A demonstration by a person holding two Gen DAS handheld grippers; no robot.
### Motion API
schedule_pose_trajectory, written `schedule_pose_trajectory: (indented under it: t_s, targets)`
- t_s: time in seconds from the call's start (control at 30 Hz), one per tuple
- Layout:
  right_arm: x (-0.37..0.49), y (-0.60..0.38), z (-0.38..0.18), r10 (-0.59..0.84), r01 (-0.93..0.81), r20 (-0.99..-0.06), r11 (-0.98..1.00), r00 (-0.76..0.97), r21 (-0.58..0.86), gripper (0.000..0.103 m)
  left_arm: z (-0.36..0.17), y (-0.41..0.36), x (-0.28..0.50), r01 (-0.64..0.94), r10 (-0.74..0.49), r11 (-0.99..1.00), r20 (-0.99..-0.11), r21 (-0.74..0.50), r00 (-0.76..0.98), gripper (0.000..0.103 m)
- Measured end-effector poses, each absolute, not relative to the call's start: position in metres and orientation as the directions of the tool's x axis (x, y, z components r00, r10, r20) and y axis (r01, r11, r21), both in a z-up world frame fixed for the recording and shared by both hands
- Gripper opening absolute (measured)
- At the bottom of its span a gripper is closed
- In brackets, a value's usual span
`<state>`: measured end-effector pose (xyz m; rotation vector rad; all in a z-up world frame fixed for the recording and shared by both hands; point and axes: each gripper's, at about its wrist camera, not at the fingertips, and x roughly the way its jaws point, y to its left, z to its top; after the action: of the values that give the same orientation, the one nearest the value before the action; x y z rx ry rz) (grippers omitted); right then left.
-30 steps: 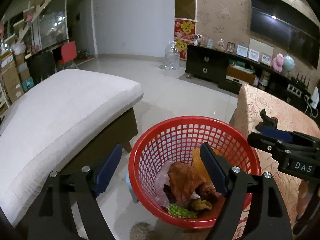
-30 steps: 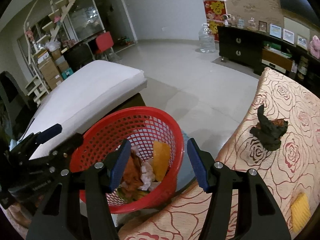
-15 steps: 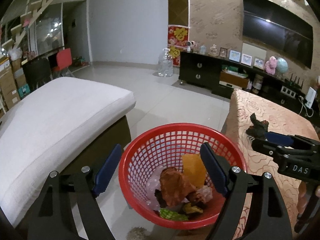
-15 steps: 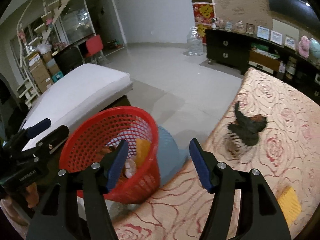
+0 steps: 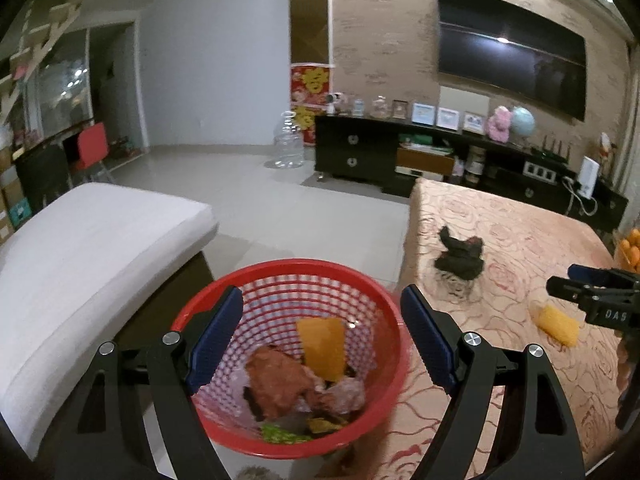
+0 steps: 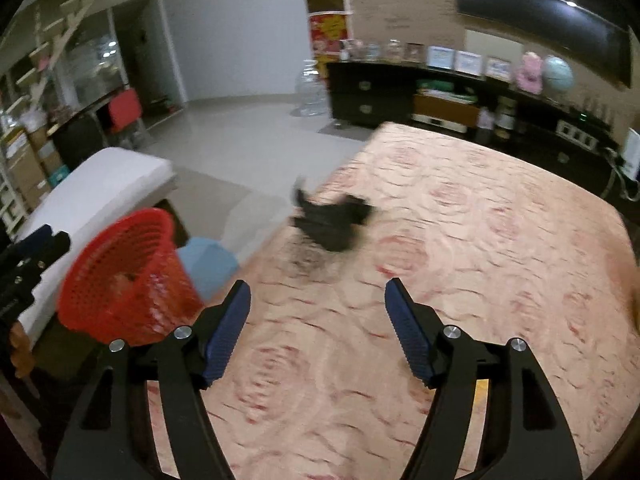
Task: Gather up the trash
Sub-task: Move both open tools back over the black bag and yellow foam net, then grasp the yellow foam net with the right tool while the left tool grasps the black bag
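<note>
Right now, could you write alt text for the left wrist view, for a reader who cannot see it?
The open left gripper is over a red basket holding crumpled wrappers. To its right, on a rose-patterned tablecloth, lie a dark crumpled wrapper and a yellow packet, with the right gripper near the packet.

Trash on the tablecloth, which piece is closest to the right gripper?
The yellow wrapper, lying just below the right gripper, whose empty jaws are opening. The black crumpled piece sits farther off, near the table's basket-side edge.
</note>
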<state>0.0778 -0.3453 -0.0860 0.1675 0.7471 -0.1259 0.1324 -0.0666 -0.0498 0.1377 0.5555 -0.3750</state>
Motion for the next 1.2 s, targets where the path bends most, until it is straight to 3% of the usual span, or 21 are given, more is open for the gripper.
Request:
schedule_pose_trajectory:
  t_s: [0.33,0.83,1.2]
  targets:
    - [0.045,-0.405,-0.132,-0.174,0.294,-0.728,0.955,0.664,0.04,0.072,-0.058,-0.111,0.119,0.458,-0.357,0.887,-0.545,0.056,0.759,0.079]
    - [0.056,-0.423,-0.179,-0.128,0.272,-0.754,0.96,0.645,0.07,0.072,-0.08,-0.161,0.113,0.516,-0.363,0.849,-0.585,0.114,0.726,0.079]
    - [0.062,-0.418,-0.183,-0.135,0.253,-0.767,0.967,0.628,0.037,0.036,-0.09,-0.18,0.117,0.525,-0.348,0.841,-0.608,0.134,0.713,0.079]
